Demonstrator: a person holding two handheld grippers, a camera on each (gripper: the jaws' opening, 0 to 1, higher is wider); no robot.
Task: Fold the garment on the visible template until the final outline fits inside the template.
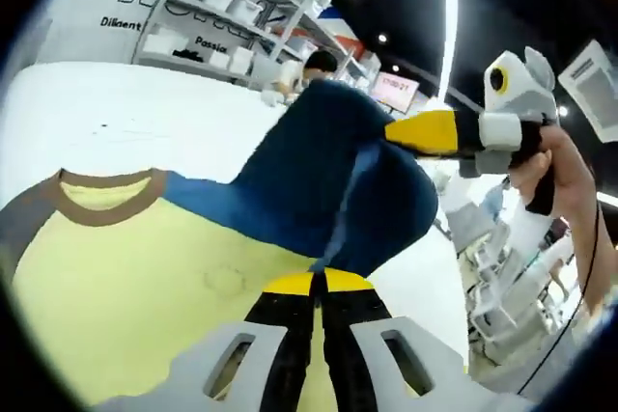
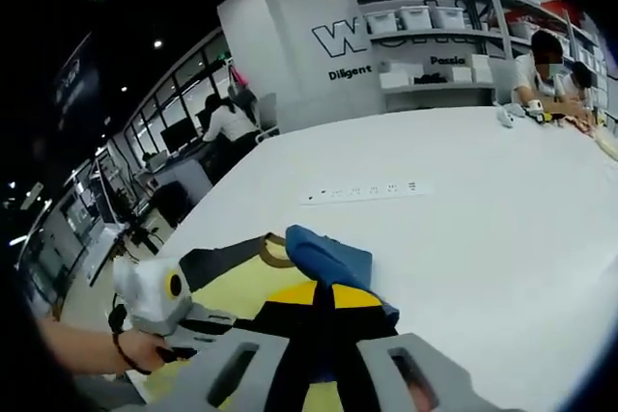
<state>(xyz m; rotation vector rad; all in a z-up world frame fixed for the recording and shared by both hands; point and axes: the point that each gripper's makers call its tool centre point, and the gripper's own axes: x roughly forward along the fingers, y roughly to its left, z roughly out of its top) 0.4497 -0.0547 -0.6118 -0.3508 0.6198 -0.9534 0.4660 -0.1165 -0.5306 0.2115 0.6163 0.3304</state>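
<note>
a: status of your tongs?

b: your left gripper [image 1: 317, 288] has its jaws pressed together, pinching the blue sleeve [image 1: 333, 180] of the garment [image 1: 145, 277] at its lower fold. your right gripper [image 1: 417, 132] enters from the side and its yellow tips also bite that sleeve, lifted off the table [image 1: 116, 108].

a: and in the right gripper view?

b: your right gripper [image 2: 323, 308] sits clamped on blue cloth [image 2: 328, 256]; the yellow body lies flat below, brown collar [image 2: 275, 256] just beside.

a: risks?

b: unequal pull between your two grips would likely drag the body and skew the fold. a thin pinch may slip, dropping the sleeve bunched. no template outline can be made out, so alignment cannot be confirmed.
</note>
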